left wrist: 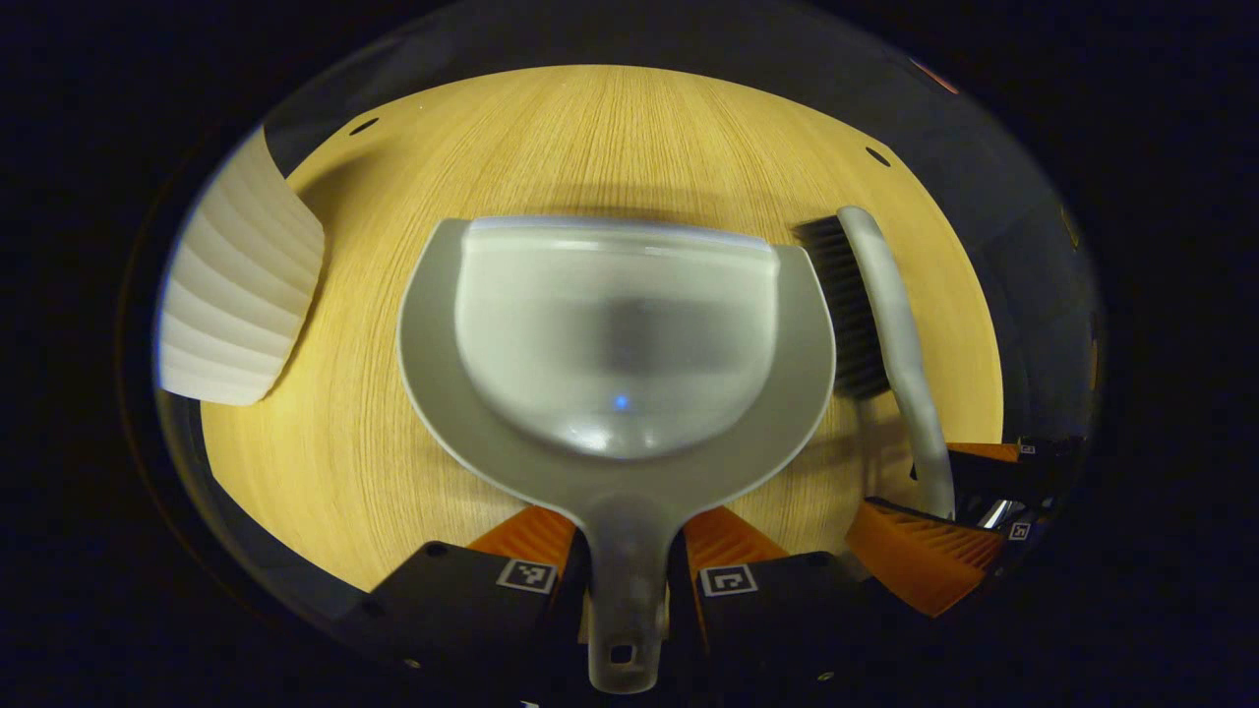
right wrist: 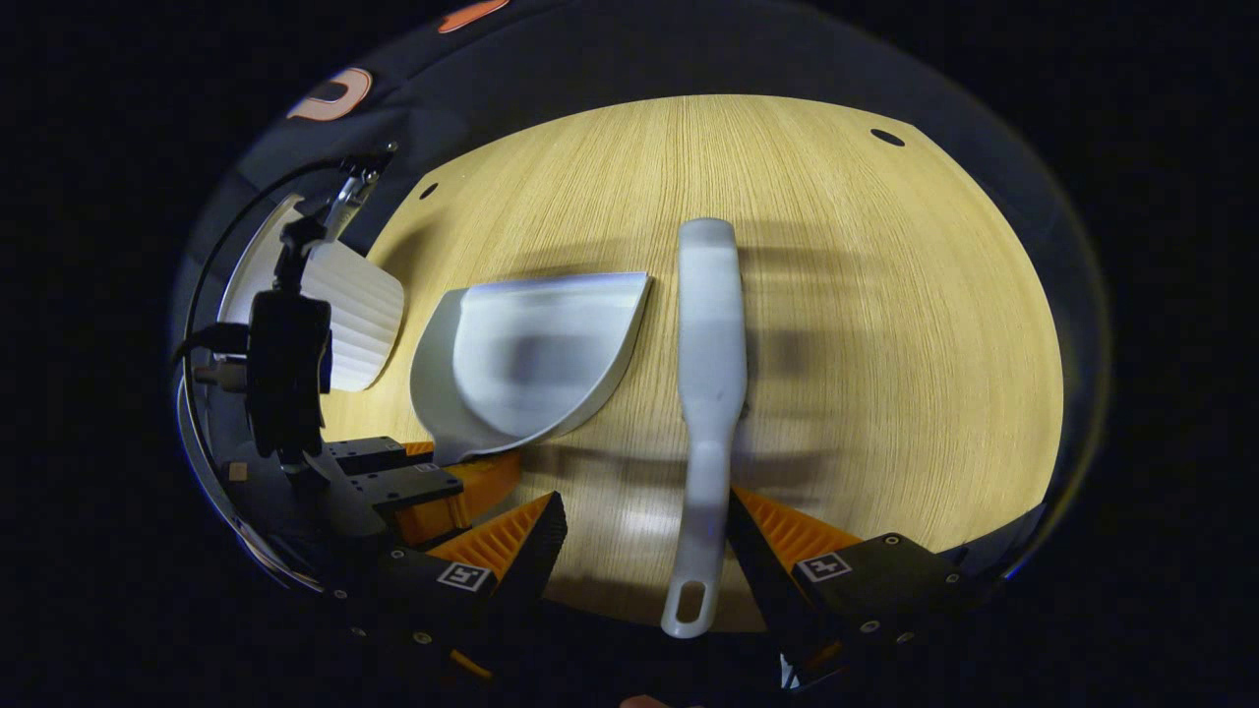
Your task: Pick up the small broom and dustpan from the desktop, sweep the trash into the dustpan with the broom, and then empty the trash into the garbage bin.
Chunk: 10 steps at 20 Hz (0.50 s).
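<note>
We are at the pick-up step, with both tools lying on the desk (left wrist: 393, 472) and no trash that we can make out on the wood. Our left gripper (left wrist: 629, 575) has its fingers close on either side of the dustpan (left wrist: 620, 334) handle, apparently clamped on it, the pan flat with its mouth facing away. Our right gripper (right wrist: 639, 551) straddles the broom (right wrist: 710, 393) handle with its jaws apart: the right finger sits against the handle, the left one stands clear of it. The broom lies just beside the dustpan, bristles toward the pan. To do this well, we would centre the right gripper on the narrow waist of the handle, close squarely so the broom cannot twist, then lift both tools level. The ribbed white garbage bin (left wrist: 241, 295) stands near the left of the dustpan, so we should raise the pan without swinging into it.
</note>
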Available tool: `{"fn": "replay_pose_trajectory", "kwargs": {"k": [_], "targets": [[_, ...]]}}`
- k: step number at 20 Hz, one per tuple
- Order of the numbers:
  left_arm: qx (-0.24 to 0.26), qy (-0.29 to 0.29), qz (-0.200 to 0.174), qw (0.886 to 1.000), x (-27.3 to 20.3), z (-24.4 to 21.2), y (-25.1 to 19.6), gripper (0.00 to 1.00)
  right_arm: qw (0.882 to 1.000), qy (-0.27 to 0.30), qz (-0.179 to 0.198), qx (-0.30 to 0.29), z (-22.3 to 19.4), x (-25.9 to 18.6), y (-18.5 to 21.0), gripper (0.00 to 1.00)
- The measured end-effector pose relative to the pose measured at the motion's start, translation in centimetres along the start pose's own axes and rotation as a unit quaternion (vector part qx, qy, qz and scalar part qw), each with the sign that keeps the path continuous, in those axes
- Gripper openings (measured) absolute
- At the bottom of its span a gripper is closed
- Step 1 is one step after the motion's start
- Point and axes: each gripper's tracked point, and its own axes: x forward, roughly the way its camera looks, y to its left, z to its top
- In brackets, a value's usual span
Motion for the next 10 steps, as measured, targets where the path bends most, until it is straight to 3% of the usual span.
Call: {"fn": "replay_pose_trajectory", "kwargs": {"k": [4, 10], "targets": [[0.028, -0.030, -0.001, 0.999, -1.2, 1.9, 0.6, 0.73, 0.999, -0.037, -0.002, -0.004, 1.6, -1.1, -0.4, 0.97], [0.042, -0.105, 0.031, 0.993, -3.8, 6.5, 2.3, 0.77, 0.987, -0.152, -0.043, -0.038, 6.3, -6.4, -1.8, 0.97]]}}
